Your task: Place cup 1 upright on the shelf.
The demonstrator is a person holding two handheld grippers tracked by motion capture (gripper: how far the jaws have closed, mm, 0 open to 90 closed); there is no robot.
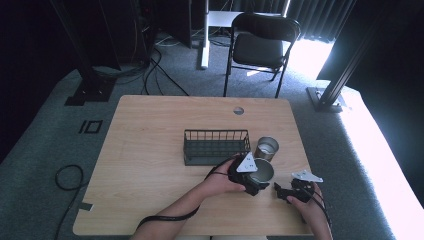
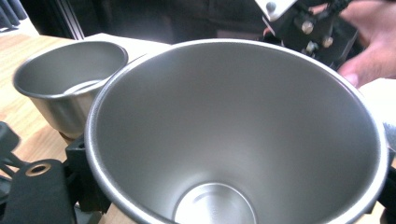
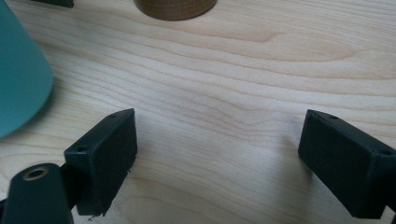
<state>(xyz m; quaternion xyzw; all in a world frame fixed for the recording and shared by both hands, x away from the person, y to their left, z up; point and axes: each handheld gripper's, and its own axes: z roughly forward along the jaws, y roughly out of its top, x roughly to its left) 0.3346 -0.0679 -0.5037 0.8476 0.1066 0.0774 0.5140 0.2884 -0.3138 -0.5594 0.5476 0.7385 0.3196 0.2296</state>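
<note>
My left gripper (image 1: 259, 180) is shut on a steel cup (image 1: 264, 171) at the table's front right, and the cup stands upright and empty. In the left gripper view this cup (image 2: 233, 130) sits between the jaws with its mouth toward the camera. A second, smaller steel cup (image 1: 267, 148) (image 2: 70, 88) stands just behind it, apart from it. My right gripper (image 1: 281, 192) is to the right of the held cup, low over the wood. Its jaws (image 3: 219, 154) stand wide open with only bare table between them.
A dark wire basket (image 1: 216, 146) sits mid-table, just left of the cups. In the right gripper view a teal curved surface (image 3: 18, 74) lies at the left and a brown round base (image 3: 175, 8) at the top. A black folding chair (image 1: 262, 42) stands beyond the table.
</note>
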